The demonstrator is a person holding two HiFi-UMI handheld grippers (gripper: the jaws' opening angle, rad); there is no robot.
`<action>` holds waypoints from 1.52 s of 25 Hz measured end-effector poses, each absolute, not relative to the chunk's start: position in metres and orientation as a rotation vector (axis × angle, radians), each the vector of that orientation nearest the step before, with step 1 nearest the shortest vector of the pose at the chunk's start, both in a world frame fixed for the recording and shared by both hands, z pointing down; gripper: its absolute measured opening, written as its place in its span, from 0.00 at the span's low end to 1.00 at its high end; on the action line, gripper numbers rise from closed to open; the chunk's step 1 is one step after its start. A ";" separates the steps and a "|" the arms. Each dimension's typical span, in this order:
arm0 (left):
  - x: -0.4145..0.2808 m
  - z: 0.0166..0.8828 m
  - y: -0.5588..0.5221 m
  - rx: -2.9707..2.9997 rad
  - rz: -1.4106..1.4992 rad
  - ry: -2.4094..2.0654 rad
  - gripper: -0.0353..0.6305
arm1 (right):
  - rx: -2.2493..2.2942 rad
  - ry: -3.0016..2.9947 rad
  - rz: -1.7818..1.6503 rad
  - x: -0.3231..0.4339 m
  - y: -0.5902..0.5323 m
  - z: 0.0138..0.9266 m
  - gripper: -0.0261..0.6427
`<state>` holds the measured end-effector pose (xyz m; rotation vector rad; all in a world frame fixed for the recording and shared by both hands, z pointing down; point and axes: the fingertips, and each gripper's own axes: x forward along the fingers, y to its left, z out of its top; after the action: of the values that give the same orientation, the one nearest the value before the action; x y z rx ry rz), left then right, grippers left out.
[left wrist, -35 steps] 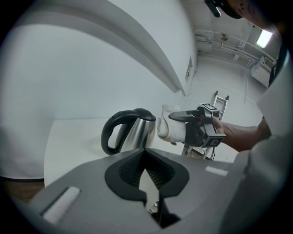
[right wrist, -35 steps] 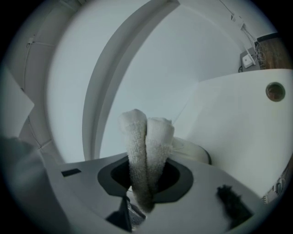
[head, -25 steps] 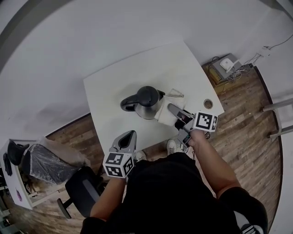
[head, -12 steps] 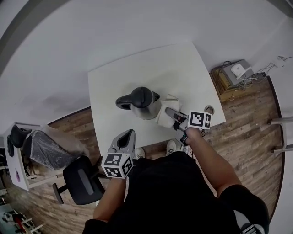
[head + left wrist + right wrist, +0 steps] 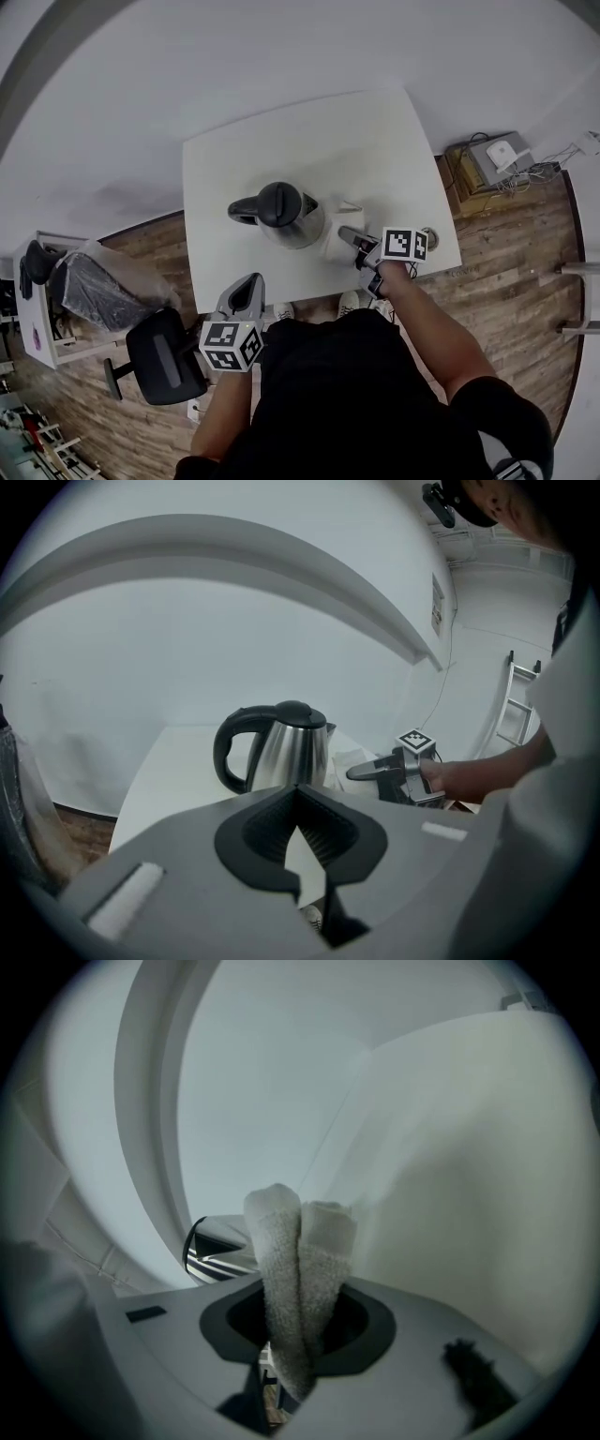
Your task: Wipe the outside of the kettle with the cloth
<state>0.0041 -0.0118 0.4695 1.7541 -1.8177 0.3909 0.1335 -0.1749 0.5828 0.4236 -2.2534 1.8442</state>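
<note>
A steel kettle (image 5: 278, 215) with a black lid and handle stands on the white table (image 5: 300, 150); its handle points left. My right gripper (image 5: 353, 236) is shut on a white cloth (image 5: 337, 246) that lies against the kettle's right side. In the right gripper view the cloth (image 5: 298, 1251) sticks up in a fold between the jaws, with the kettle (image 5: 217, 1252) just behind it. My left gripper (image 5: 246, 289) hangs off the table's near edge, jaws together and holding nothing. In the left gripper view the kettle (image 5: 281, 750) and the right gripper (image 5: 389, 767) lie ahead.
A small round thing (image 5: 429, 235) sits near the table's right corner. On the wooden floor stand a black office chair (image 5: 164, 356), a plastic-covered bundle (image 5: 89, 295) at the left, and a box with devices and cables (image 5: 492, 159) at the right.
The head view has shifted, so the table sits a little further left. The right gripper stays with the cloth by the kettle. The left gripper has drawn slightly back from the table edge.
</note>
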 end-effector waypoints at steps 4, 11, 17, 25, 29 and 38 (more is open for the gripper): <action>0.010 0.479 -0.011 1.730 0.444 -1.800 0.06 | 0.435 -2.194 1.695 0.144 -0.188 0.601 0.19; 0.032 0.479 -0.036 1.808 0.545 -1.766 0.06 | 0.406 -2.147 1.646 0.136 -0.206 0.615 0.19; 0.030 0.480 -0.043 1.793 0.547 -1.775 0.06 | 0.347 -2.200 1.659 0.119 -0.218 0.595 0.19; 0.027 0.478 -0.048 1.796 0.519 -1.770 0.06 | 0.228 -2.460 1.325 0.102 -0.216 0.502 0.19; 0.023 0.477 -0.043 1.763 0.439 -1.761 0.06 | 0.198 -2.543 1.038 0.091 -0.207 0.464 0.19; -0.008 0.474 -0.025 1.782 0.380 -1.777 0.06 | 0.189 -2.535 0.754 0.073 -0.185 0.431 0.19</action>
<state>-0.0076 -0.0252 0.4741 1.7817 -1.7774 0.3801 0.0729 -0.1850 0.4307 0.1890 -2.5351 0.7537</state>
